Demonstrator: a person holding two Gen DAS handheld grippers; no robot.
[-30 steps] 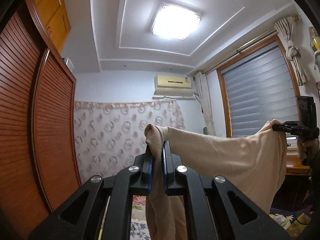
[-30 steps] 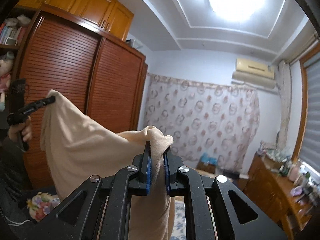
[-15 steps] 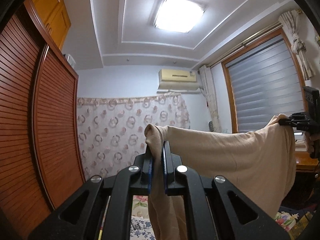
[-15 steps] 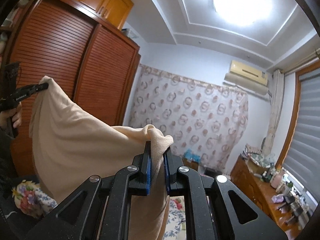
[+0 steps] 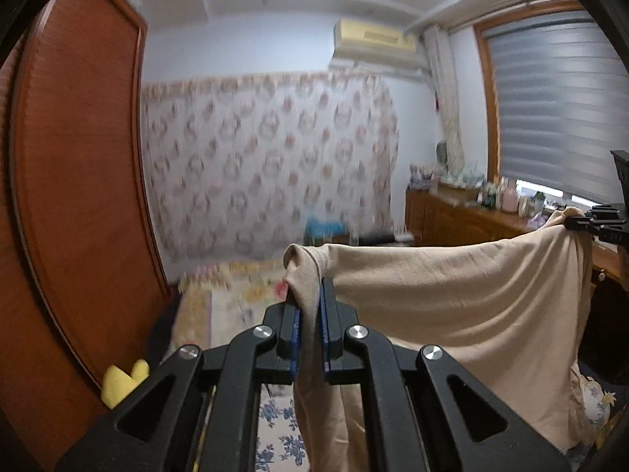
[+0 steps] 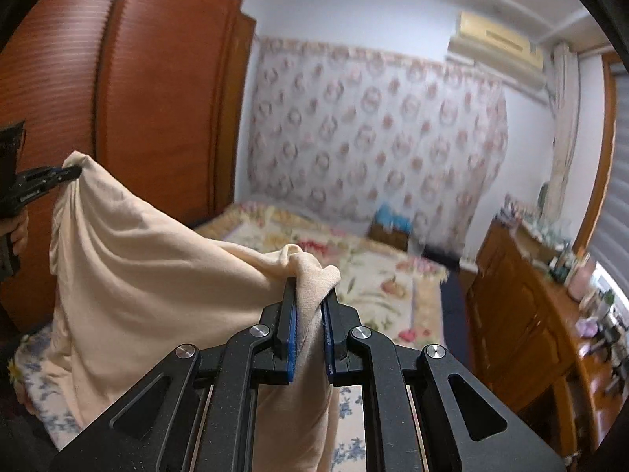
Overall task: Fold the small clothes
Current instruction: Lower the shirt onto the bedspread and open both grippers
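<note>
Beige garment (image 5: 452, 295) hangs in air above the bed (image 6: 377, 275), stretched btw two claws. Left claw (image 5: 309, 295) pinches one top corner, right claw (image 6: 310, 295) pinches the other; cloth sags w/ folds between them.

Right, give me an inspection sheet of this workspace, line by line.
Surface: floral bedspread below, nothing resting on it that I can make out.
Job's things: beige garment held in the air, stretched between both grippers.
Clutter: yellow plush by the wardrobe; bottles on the dresser.
Grippers: left gripper and right gripper each clamped on a garment corner.
Cables: nothing seen.
Surroundings: wooden wardrobe, patterned curtain, air conditioner, window blind.
</note>
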